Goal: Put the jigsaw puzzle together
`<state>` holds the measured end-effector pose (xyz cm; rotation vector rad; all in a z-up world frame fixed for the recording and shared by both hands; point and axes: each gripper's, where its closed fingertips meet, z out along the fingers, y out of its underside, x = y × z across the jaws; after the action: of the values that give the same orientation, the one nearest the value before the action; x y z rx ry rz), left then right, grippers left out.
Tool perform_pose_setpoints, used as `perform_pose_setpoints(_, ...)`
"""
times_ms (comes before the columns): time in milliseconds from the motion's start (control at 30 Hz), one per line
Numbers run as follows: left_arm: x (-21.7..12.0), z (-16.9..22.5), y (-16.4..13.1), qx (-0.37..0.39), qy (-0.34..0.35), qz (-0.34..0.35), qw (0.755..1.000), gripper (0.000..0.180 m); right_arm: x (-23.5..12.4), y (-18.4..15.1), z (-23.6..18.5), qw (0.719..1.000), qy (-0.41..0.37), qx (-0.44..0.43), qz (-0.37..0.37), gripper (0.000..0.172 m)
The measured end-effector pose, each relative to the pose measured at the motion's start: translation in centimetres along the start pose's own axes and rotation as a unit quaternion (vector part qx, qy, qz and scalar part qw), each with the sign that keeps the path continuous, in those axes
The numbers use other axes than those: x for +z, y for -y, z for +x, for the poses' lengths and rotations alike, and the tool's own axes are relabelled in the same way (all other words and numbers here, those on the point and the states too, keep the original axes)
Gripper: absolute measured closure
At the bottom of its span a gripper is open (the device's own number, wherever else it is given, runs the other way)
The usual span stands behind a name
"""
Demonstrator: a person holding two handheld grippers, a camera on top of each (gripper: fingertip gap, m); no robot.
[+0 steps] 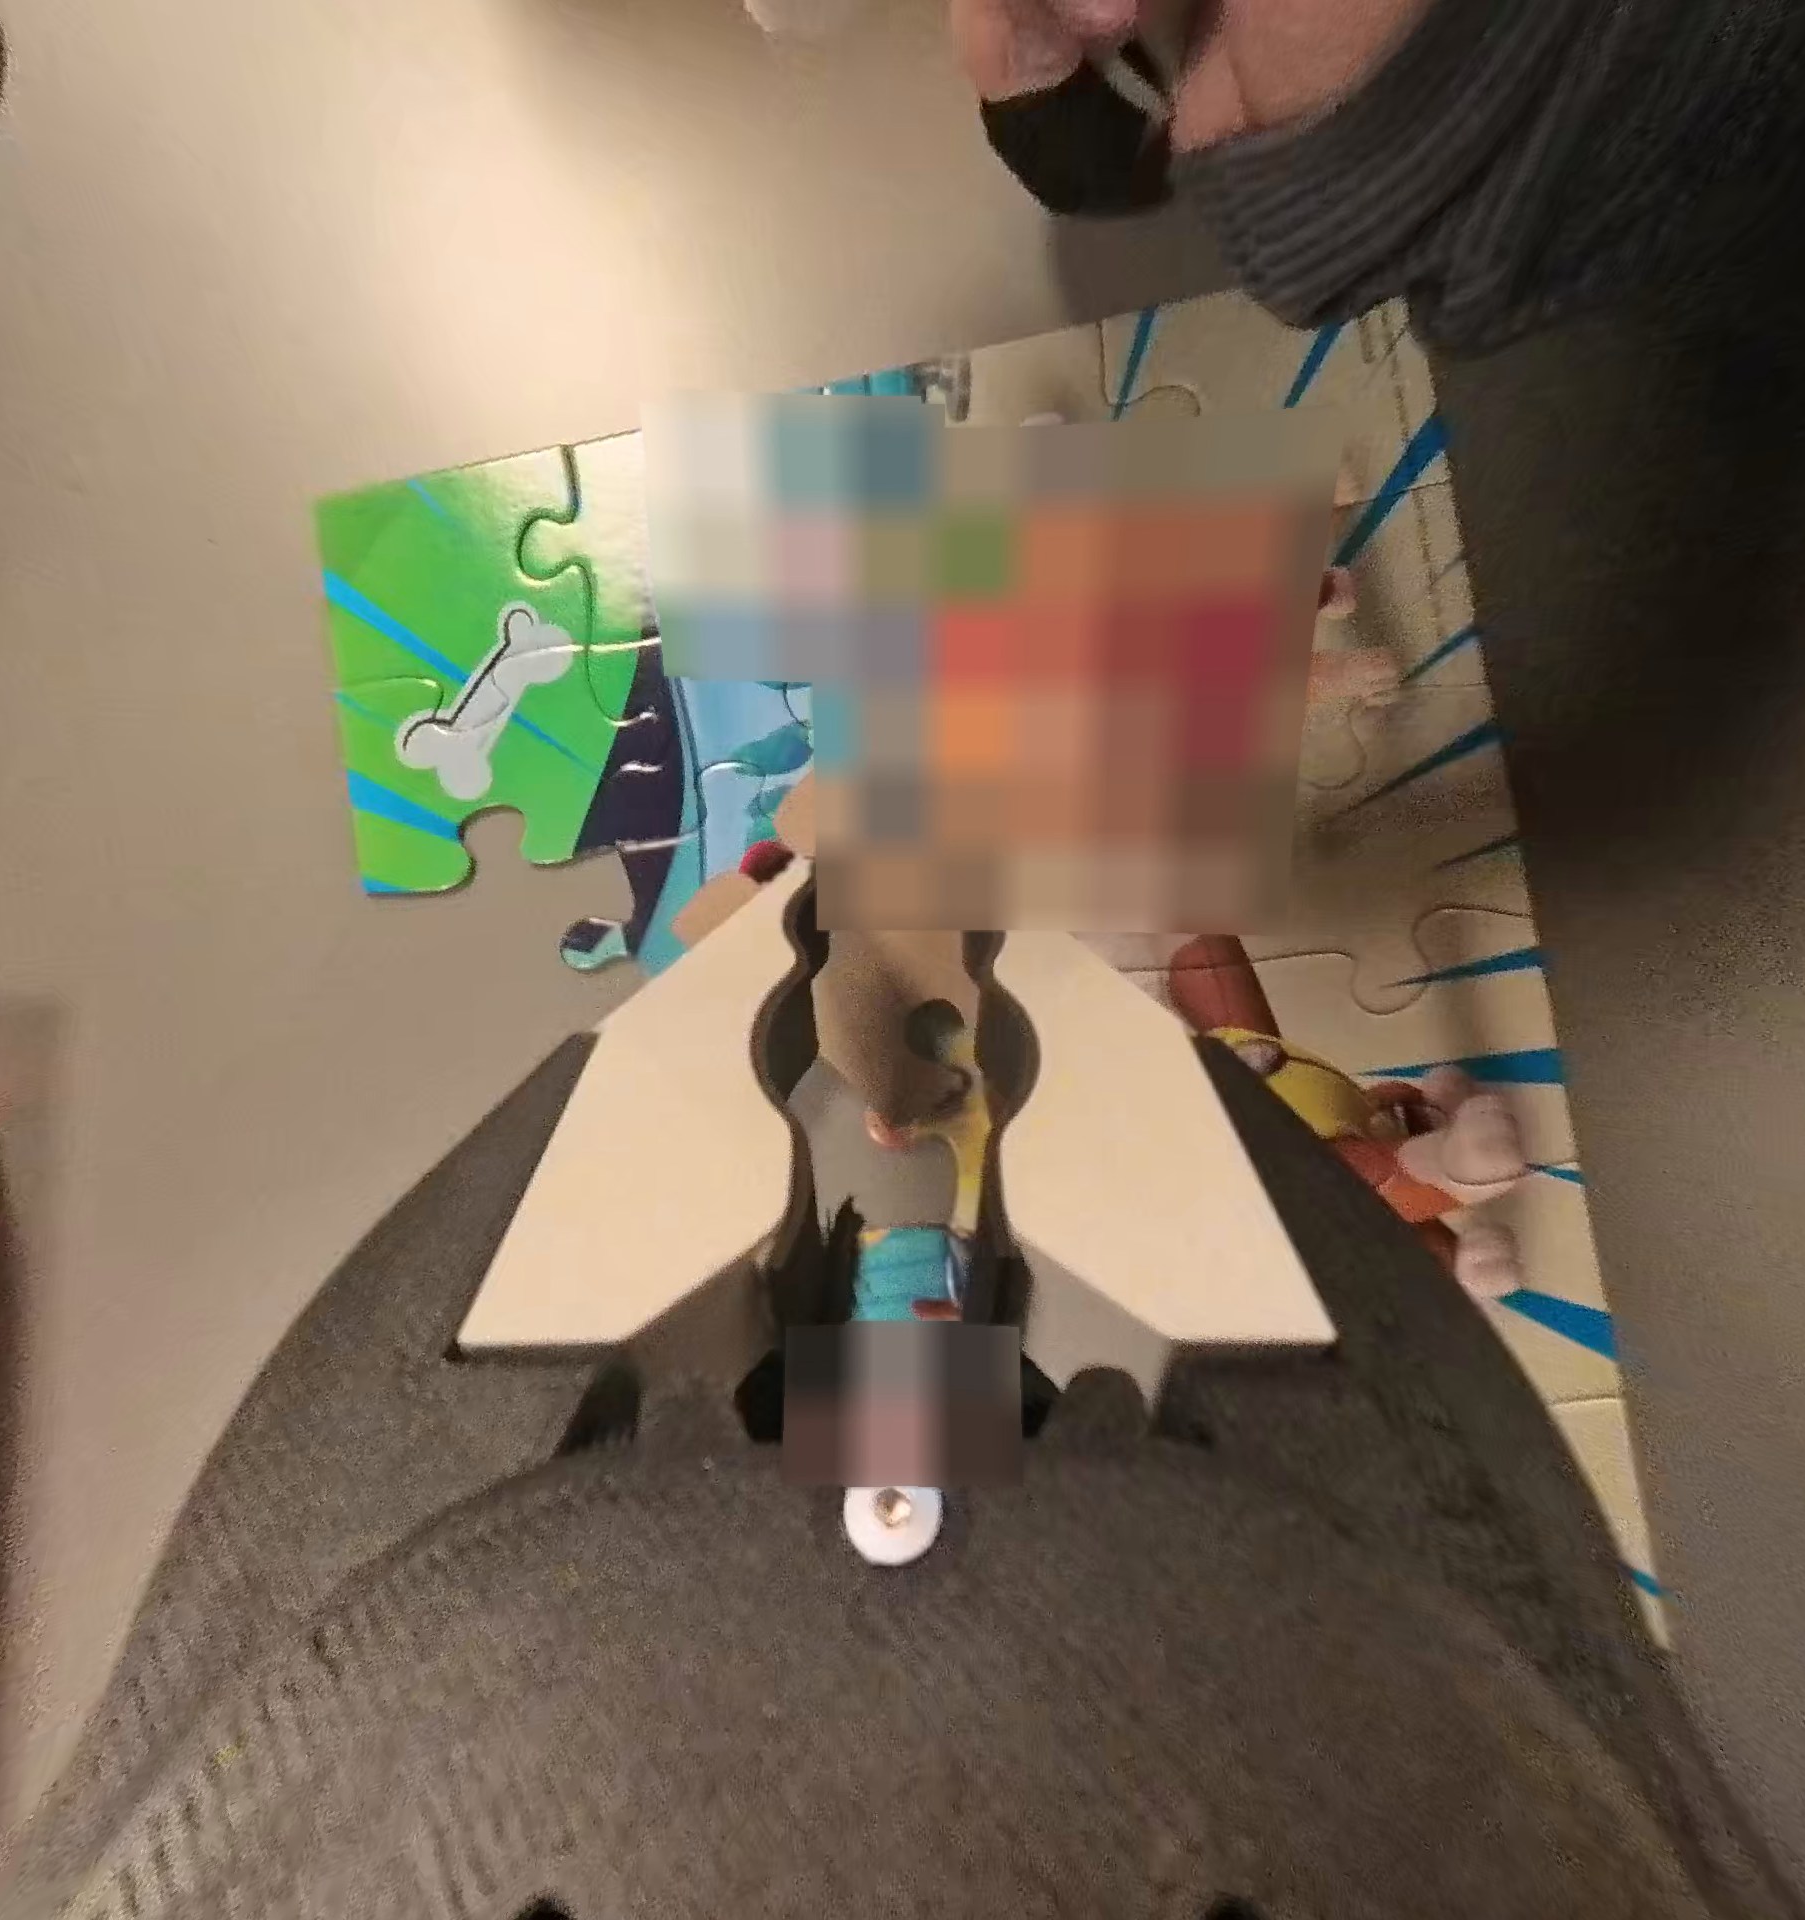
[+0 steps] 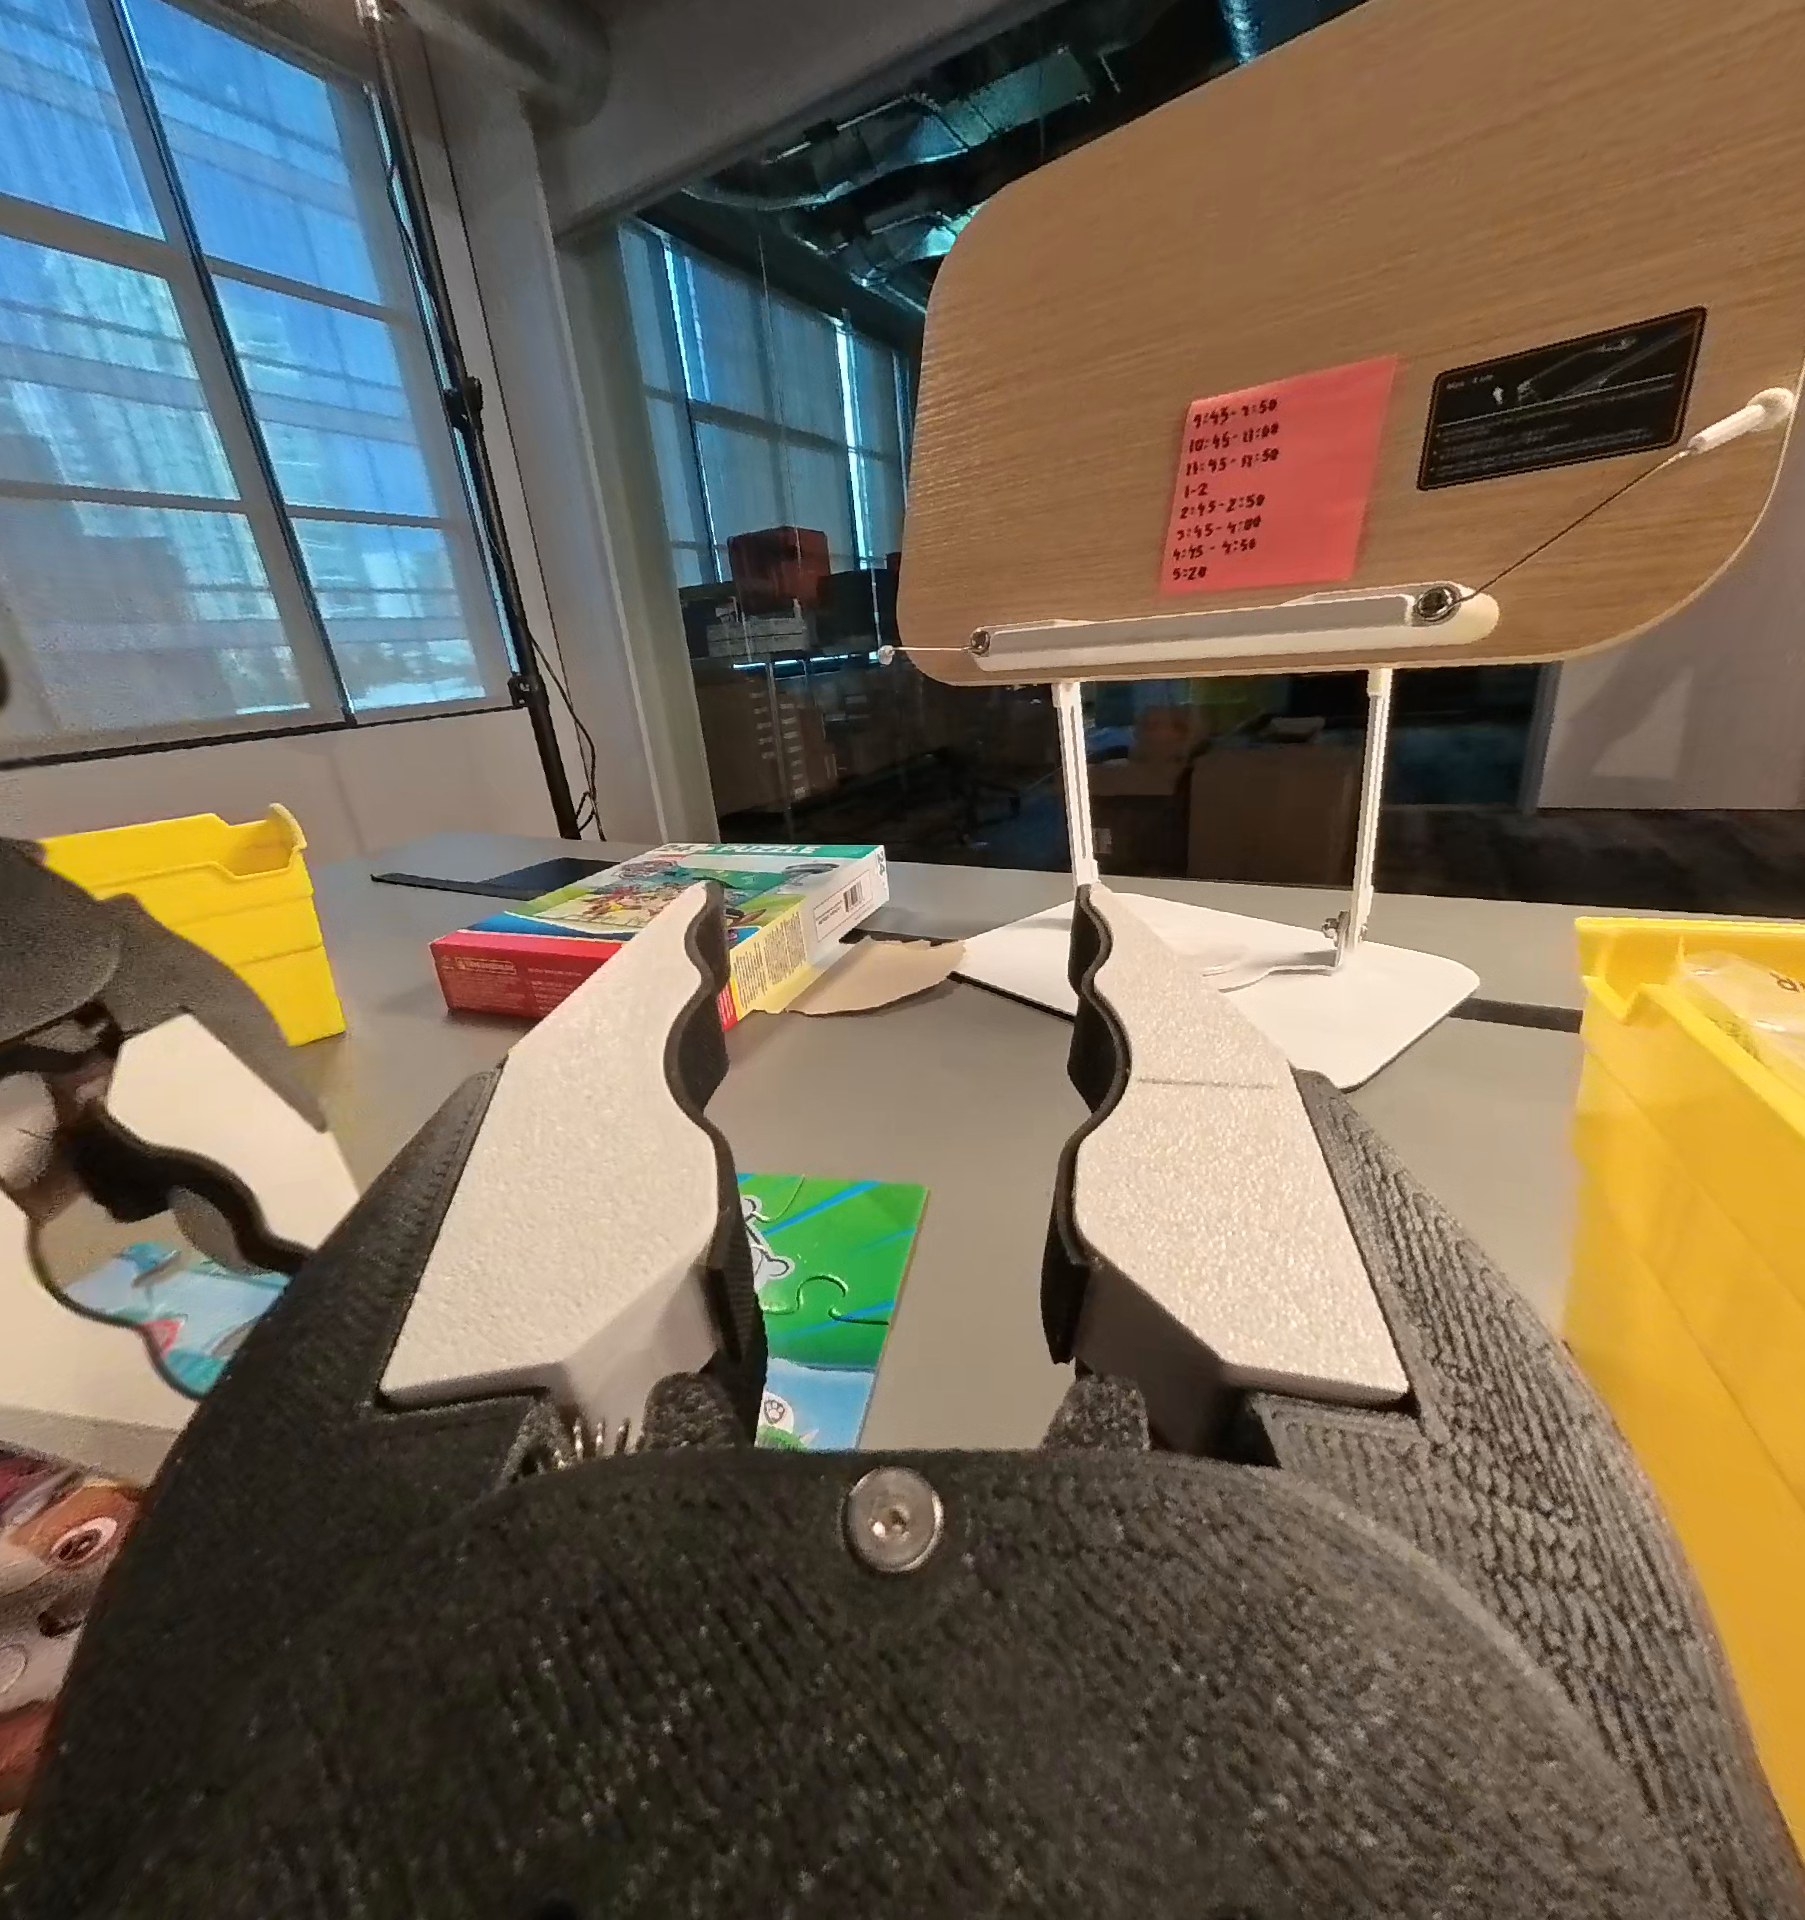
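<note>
My left gripper (image 1: 898, 935) points down over the partly assembled jigsaw puzzle (image 1: 441, 686); its jaws stand narrow, and a mosaic patch hides the tips, so I cannot tell whether they grip a piece. Only the right wrist view shows my right gripper (image 2: 898, 914), jaws wide apart and bare, plus the puzzle box (image 2: 565, 945), book stand (image 2: 1293, 312) and yellow bins (image 2: 1708, 1195).
</note>
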<state>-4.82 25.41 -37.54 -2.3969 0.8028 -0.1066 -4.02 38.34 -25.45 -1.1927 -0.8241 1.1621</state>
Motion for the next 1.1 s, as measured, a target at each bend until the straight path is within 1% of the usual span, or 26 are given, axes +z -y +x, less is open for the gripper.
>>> perform_pose_setpoints(100, -1.2, 0.1, -0.4, -0.01, 0.018, 0.023, 1.0, 0.156, 0.0, 0.0, -0.1, 1.0, 0.0, -0.002, 0.0, 0.107)
perform_pose_setpoints(200, -4.2, -0.4, -0.2, -0.025, 0.067, 0.066, 0.995, 0.156, -0.1, 0.1, 0.0, 1.0, 0.0, 0.003, 0.002, 0.107)
perform_pose_setpoints(267, -7.9, -1.3, -0.5, -0.032, 0.131, 0.088, 0.987, 0.156, -0.1, 0.1, 0.1, 1.0, -0.001, 0.005, 0.002, 0.107)
perform_pose_setpoints(333, -13.2, -3.3, -1.7, -0.044, 0.236, 0.087, 0.967, 0.156, 0.0, 0.0, 0.0, 1.0, 0.001, 0.004, 0.001, 0.107)
perform_pose_setpoints(400, -19.5, -5.9, -4.5, -0.085, 0.349, 0.065, 0.931, 0.156, 0.1, 0.0, -0.1, 1.0, 0.002, 0.0, -0.001, 0.107)
perform_pose_setpoints(433, -22.4, -7.0, -6.5, -0.118, 0.393, 0.046, 0.911, 0.156, 0.1, 0.0, -0.2, 1.0, 0.003, -0.002, -0.002, 0.107)
perform_pose_setpoints(500, -27.3, -8.9, -11.0, -0.183, 0.457, 0.012, 0.87, 0.156, 0.1, 0.0, -0.3, 1.0, 0.005, -0.006, -0.003, 0.107)
perform_pose_setpoints(567, -30.3, -10.2, -15.5, -0.246, 0.486, -0.014, 0.838, 0.156, 0.1, 0.0, -0.4, 1.0, 0.006, -0.009, -0.003, 0.107)
perform_pose_setpoints(633, -31.7, -10.8, -20.2, -0.323, 0.488, -0.046, 0.81, 0.156, 0.0, 0.1, -0.5, 1.0, 0.006, -0.014, -0.002, 0.107)
perform_pose_setpoints(667, -32.4, -11.2, -22.0, -0.347, 0.498, -0.05, 0.793, 0.151, -0.1, 0.3, -0.5, 1.0, 0.006, -0.018, -0.002, 0.107)
perform_pose_setpoints(700, -32.7, -11.5, -23.4, -0.365, 0.499, -0.046, 0.784, 0.134, -0.1, 0.4, -0.6, 1.0, 0.005, -0.023, -0.001, 0.107)
perform_pose_setpoints(767, -32.8, -11.3, -25.6, -0.412, 0.49, -0.049, 0.767, 0.088, -0.4, 0.6, -0.8, 0.999, 0.005, -0.034, 0.001, 0.107)
perform_pose_setpoints(800, -32.7, -10.8, -25.9, -0.425, 0.481, -0.051, 0.765, 0.073, -0.5, 0.8, -0.9, 0.999, 0.005, -0.04, 0.003, 0.107)
perform_pose_setpoints(833, -32.9, -10.3, -25.6, -0.422, 0.485, -0.046, 0.765, 0.065, -0.7, 1.1, -1.1, 0.999, 0.006, -0.046, 0.005, 0.107)
perform_pose_setpoints(867, -33.2, -9.7, -24.5, -0.402, 0.496, -0.033, 0.769, 0.065, -1.0, 1.4, -1.5, 0.999, 0.008, -0.052, 0.007, 0.106)
perform_pose_setpoints(900, -33.1, -8.8, -22.7, -0.376, 0.499, -0.012, 0.781, 0.068, -1.4, 1.7, -2.0, 0.998, 0.014, -0.059, 0.008, 0.106)
perform_pose_setpoints(967, -31.1, -5.9, -17.6, -0.299, 0.473, 0.046, 0.828, 0.08, -2.2, 2.2, -4.1, 0.995, 0.044, -0.085, 0.004, 0.106)
perform_pose_setpoints(1000, -29.2, -3.8, -15.0, -0.26, 0.441, 0.075, 0.856, 0.089, -2.7, 2.0, -5.6, 0.993, 0.07, -0.096, -0.01, 0.106)
perform_pose_setpoints(1033, -26.7, -1.3, -12.5, -0.223, 0.394, 0.104, 0.886, 0.096, -3.2, 1.5, -7.5, 0.988, 0.11, -0.096, -0.039, 0.107)
perform_pose_setpoints(1067, -24.0, 1.4, -10.4, -0.191, 0.343, 0.125, 0.911, 0.1, -3.8, 0.3, -9.5, 0.98, 0.158, -0.086, -0.084, 0.107)
perform_pose_setpoints(1100, -21.5, 3.8, -9.2, -0.169, 0.302, 0.133, 0.929, 0.102, -4.6, -1.3, -11.2, 0.967, 0.2, -0.073, -0.142, 0.106)
